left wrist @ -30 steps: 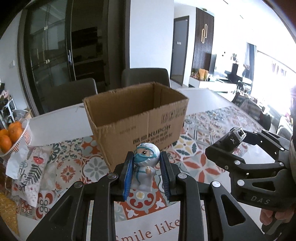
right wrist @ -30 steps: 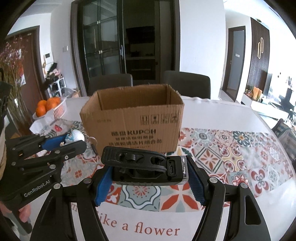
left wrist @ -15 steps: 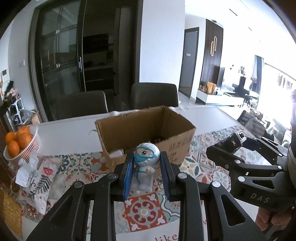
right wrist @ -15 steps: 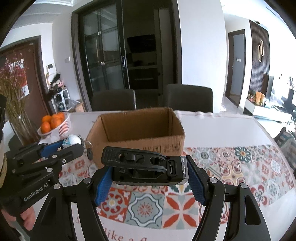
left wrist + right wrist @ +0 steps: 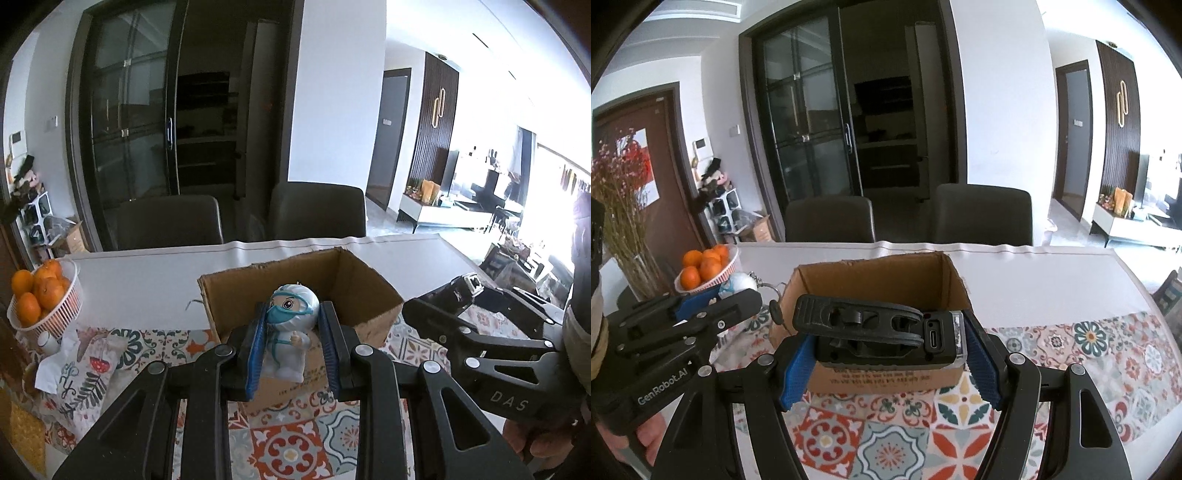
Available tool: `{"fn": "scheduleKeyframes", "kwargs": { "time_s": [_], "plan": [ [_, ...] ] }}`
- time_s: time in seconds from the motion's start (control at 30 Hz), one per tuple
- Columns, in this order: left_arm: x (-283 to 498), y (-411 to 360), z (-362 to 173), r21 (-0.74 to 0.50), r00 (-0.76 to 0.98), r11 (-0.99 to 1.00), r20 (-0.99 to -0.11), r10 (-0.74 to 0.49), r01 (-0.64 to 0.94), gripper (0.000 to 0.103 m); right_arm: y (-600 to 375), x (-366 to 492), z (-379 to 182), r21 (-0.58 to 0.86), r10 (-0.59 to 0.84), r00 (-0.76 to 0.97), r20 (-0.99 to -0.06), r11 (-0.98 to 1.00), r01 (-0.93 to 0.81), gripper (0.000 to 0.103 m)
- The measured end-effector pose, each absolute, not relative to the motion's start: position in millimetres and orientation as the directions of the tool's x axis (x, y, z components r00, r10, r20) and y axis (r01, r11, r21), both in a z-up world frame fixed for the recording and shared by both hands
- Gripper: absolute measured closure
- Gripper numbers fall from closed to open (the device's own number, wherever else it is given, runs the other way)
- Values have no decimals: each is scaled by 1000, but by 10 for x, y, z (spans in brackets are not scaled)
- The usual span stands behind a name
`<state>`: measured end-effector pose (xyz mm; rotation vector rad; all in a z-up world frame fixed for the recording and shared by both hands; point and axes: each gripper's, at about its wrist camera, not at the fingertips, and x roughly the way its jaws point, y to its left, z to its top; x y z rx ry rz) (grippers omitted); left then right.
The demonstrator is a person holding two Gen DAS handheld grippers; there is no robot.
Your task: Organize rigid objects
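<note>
A small white figurine [image 5: 291, 332] in a blue mask and goggles stands upright between the blue pads of my left gripper [image 5: 293, 347], which is shut on it. It hangs in front of the near wall of the open cardboard box [image 5: 369, 295]. My right gripper [image 5: 892, 354] is shut on a black flashlight-like device [image 5: 882, 336] with a charging port, held crosswise just before the cardboard box [image 5: 871, 277]. From the right wrist, the left gripper [image 5: 713, 314] shows at the left with the figurine's head [image 5: 740, 284] and its key ring.
A white basket of oranges [image 5: 40, 299] and a patterned cloth bag [image 5: 85, 365] lie at the table's left. Two dark chairs [image 5: 317, 210] stand behind the table. A vase of dried flowers [image 5: 624, 221] rises at the far left. A tiled-pattern mat [image 5: 1108, 350] covers the table's near part.
Both grippers have risen with their objects, so the box now appears lower and its inside shows. Neither grip has changed.
</note>
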<state>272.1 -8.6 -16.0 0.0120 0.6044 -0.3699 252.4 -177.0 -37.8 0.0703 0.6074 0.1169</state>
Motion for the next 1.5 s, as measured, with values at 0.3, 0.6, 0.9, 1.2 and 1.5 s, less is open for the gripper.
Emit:
{"fn": "scheduleKeyframes", "kwargs": {
  "time_s": [0.3,0.6,0.9,1.2,1.5],
  "plan": [
    [3007,-91,-156,-108,748,938,-577,-328,328,75,-1812,2851,-340,121,157,792,-590,987,-105,30],
    [3430,-84,-229,-167,705,943,-629,-328,289,75,-1790,3292,-362,114,172,763,-623,985,-129,55],
    [3710,-233,-294,-169,630,942,-707,-320,289,73,-1785,3471,-423,112,155,737,-658,988,-108,55],
    [3589,-265,-251,-78,668,963,-706,-235,257,48,-1830,3449,-419,103,130,731,-669,991,-83,55],
    [3209,-152,-111,-7,735,981,-661,-152,196,34,-1792,3125,-284,51,90,765,-638,996,-75,55]
  ]
}}
